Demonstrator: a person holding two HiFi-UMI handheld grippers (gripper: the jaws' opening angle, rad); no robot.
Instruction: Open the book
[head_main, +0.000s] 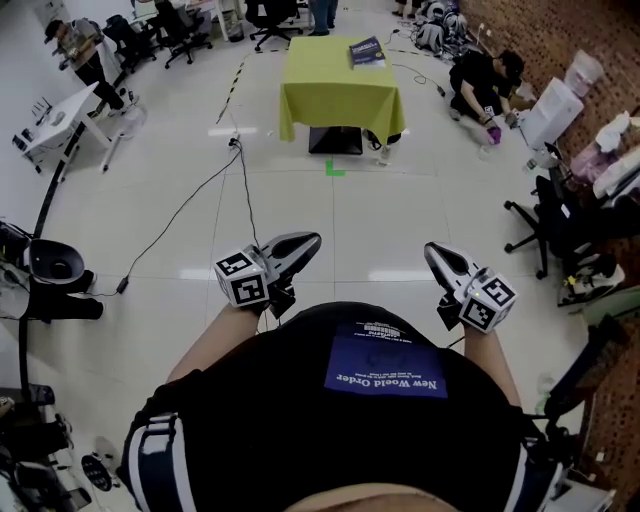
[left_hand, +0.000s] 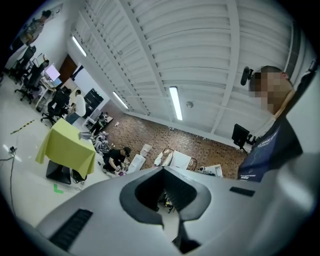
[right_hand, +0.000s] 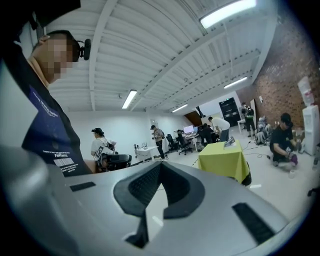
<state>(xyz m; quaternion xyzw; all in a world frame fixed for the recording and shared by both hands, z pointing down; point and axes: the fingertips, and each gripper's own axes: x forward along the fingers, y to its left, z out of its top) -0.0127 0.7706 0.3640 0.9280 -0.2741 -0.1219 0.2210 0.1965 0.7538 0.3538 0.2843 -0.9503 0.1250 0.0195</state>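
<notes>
Torso (head_main: 385, 400) near, book (head_main: 367, 52) seemingly askew

A small table (head_main: 335, 100) draped in a yellow-green cloth (head_main: 300, 115) stands on the pale tiled floor (head_main: 380, 220). A closed book (head_main: 367, 52) with a dark blue cover lies flat on the tabletop near its far right corner, slightly askew to the edges. Below the near edge a dark box (head_main: 335, 140) sits on the floor, with a green tape mark (head_main: 335, 169) just before it and what may be a small bottle (head_main: 384, 155) by the near right corner
</notes>
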